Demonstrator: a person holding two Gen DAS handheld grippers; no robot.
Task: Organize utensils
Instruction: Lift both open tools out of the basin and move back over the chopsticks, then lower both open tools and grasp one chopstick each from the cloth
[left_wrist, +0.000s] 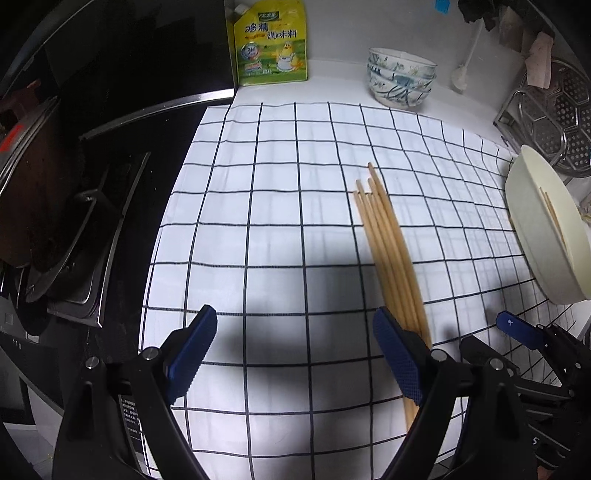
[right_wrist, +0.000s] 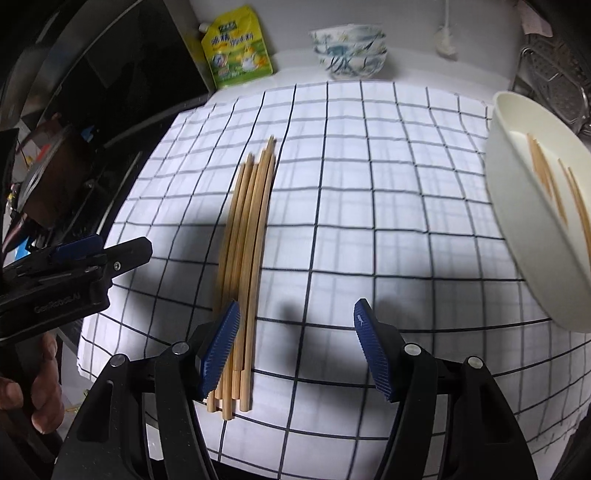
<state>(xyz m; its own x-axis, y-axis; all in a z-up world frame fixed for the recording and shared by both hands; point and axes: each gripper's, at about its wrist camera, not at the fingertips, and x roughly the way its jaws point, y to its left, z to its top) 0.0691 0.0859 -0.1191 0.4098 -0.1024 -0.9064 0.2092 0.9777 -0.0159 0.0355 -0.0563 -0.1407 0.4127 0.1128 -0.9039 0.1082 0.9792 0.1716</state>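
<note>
Left wrist view: the left gripper (left_wrist: 295, 354) hangs with fingers spread and nothing between them, over a white cloth with a black grid (left_wrist: 277, 206). A bundle of pale wooden chopsticks (left_wrist: 388, 240) lies on the cloth toward its right side, passing behind the right finger. A cream oval plastic tray (left_wrist: 535, 236) holding more chopsticks sits at the cloth's right edge.

Right wrist view: the right gripper (right_wrist: 295, 347) is likewise spread and empty, the bundle beside its left finger.

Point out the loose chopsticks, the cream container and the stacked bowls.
chopsticks (right_wrist: 245, 236), right wrist view, middle of the bundle.
cream container (right_wrist: 517, 221), right wrist view, outer wall.
stacked bowls (left_wrist: 400, 83), left wrist view, painted side.
</note>
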